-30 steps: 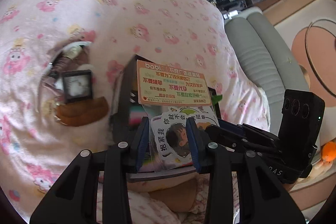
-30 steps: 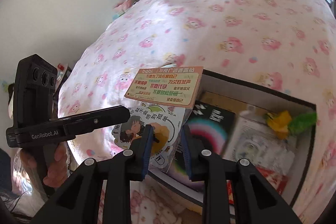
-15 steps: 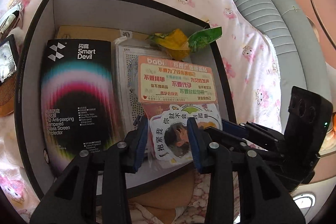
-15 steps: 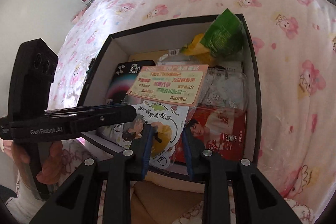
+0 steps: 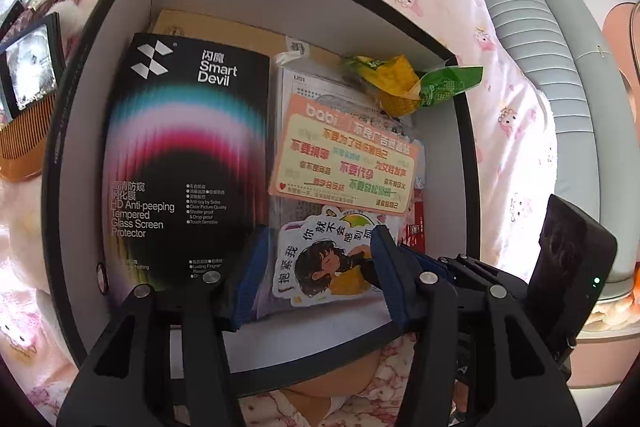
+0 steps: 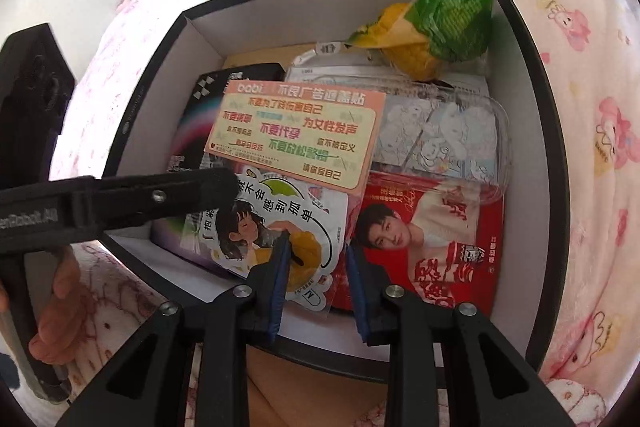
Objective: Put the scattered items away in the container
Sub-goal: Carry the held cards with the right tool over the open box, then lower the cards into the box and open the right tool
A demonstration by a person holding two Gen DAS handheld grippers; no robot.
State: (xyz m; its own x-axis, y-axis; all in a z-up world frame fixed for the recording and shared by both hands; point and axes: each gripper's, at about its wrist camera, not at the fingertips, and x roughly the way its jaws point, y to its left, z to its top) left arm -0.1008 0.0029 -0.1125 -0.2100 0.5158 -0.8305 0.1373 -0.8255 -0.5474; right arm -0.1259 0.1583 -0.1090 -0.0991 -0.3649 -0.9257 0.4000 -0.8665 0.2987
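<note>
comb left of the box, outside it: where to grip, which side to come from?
Only the left wrist view shows the brown comb, lying flat on the pink bedding beside the black box, partly cut off by the frame. Come from above and probably pinch across the solid spine along its lower edge, jaws spanning its narrow width, since the teeth look too thin for firm contact. Its full length is not visible.

Down into the black box [image 5: 100,39] goes the sticker pack [image 5: 340,187], carried from above the bed; the left tongs [image 5: 320,267] have just been opening around it.
</note>
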